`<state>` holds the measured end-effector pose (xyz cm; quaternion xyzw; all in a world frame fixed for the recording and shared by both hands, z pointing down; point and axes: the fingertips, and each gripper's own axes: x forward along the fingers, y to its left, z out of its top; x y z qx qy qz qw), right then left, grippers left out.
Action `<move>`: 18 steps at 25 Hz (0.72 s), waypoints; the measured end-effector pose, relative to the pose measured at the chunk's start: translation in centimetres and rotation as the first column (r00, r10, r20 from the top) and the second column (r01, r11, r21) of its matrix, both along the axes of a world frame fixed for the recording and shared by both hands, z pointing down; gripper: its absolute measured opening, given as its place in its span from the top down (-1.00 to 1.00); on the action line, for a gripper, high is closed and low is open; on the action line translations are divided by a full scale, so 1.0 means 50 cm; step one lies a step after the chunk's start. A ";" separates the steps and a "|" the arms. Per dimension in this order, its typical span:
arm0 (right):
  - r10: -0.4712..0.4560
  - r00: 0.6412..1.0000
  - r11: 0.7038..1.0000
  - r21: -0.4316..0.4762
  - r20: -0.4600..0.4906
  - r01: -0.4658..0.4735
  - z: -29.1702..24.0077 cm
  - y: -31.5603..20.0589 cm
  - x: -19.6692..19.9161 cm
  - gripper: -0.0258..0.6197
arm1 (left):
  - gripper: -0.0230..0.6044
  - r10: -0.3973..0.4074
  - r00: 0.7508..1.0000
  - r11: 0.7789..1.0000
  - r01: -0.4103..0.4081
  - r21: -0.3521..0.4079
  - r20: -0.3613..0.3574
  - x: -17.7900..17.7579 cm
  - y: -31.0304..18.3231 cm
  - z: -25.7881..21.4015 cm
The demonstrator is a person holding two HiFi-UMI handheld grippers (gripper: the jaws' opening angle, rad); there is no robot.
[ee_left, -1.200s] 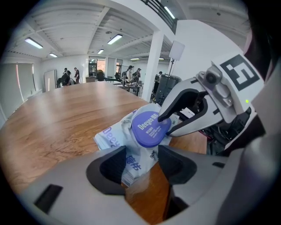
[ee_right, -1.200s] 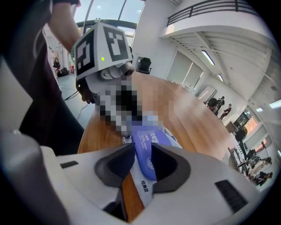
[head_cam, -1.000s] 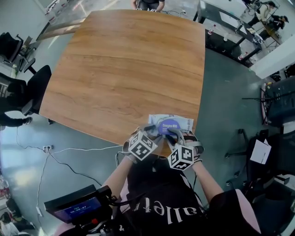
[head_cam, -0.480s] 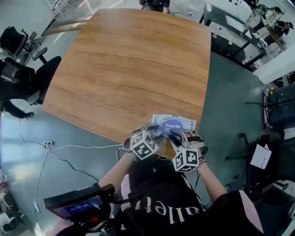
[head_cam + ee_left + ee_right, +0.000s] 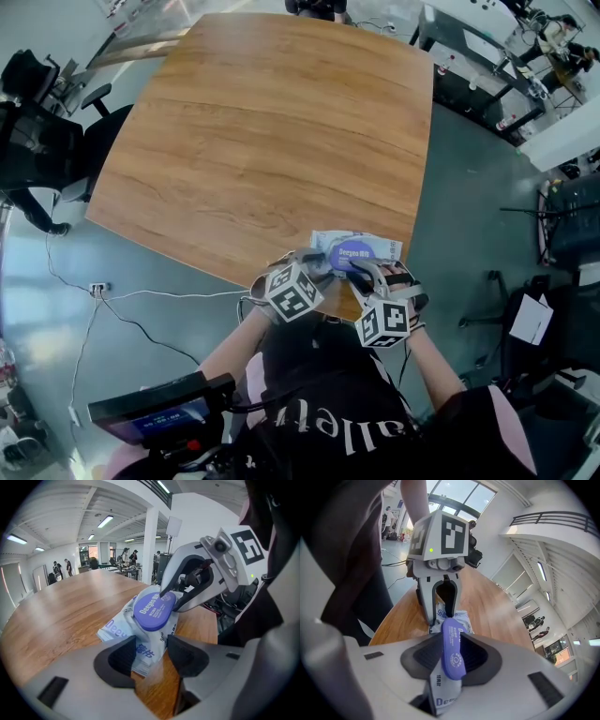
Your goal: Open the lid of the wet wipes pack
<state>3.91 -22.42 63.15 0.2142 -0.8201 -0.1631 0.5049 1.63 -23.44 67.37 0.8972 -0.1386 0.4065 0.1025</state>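
The wet wipes pack (image 5: 367, 247), pale blue with a purple oval lid (image 5: 352, 255), lies by the front edge of the wooden table (image 5: 262, 131). My left gripper (image 5: 151, 641) has just been closing its jaws; the pack's near end (image 5: 146, 651) is bunched between them and they grip it. My right gripper (image 5: 451, 641) is shut on the lid (image 5: 453, 651), which stands edge-on between its pads. In the left gripper view the right gripper (image 5: 168, 599) pinches the lid's far rim (image 5: 153, 611). In the right gripper view, the left gripper (image 5: 440, 613) straddles the pack's other end.
Black office chairs (image 5: 56, 141) stand left of the table. A cable (image 5: 131, 309) runs across the grey floor. A dark device with a blue screen (image 5: 159, 417) sits at the lower left. Desks (image 5: 487, 66) stand at the upper right, and people stand far off (image 5: 61, 569).
Both grippers have rolled a little while staying on the pack. The right gripper's cube has slid slightly down and right. The pack stays by the table's front edge.
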 end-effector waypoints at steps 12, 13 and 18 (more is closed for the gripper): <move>-0.030 0.999 0.985 -0.168 0.013 0.032 0.046 0.014 -0.003 0.73 | 0.24 0.010 1.000 1.000 -0.010 0.000 -0.013 -0.003 0.005 -0.003; -0.022 0.999 0.984 -0.176 0.023 0.026 0.045 0.014 -0.005 0.73 | 0.25 0.002 0.999 1.000 -0.003 -0.009 -0.034 -0.005 0.004 -0.006; 0.013 0.998 0.984 -0.180 0.059 -0.002 0.038 0.010 -0.012 0.73 | 0.28 -0.097 0.986 0.994 0.091 -0.054 -0.134 -0.018 -0.017 -0.027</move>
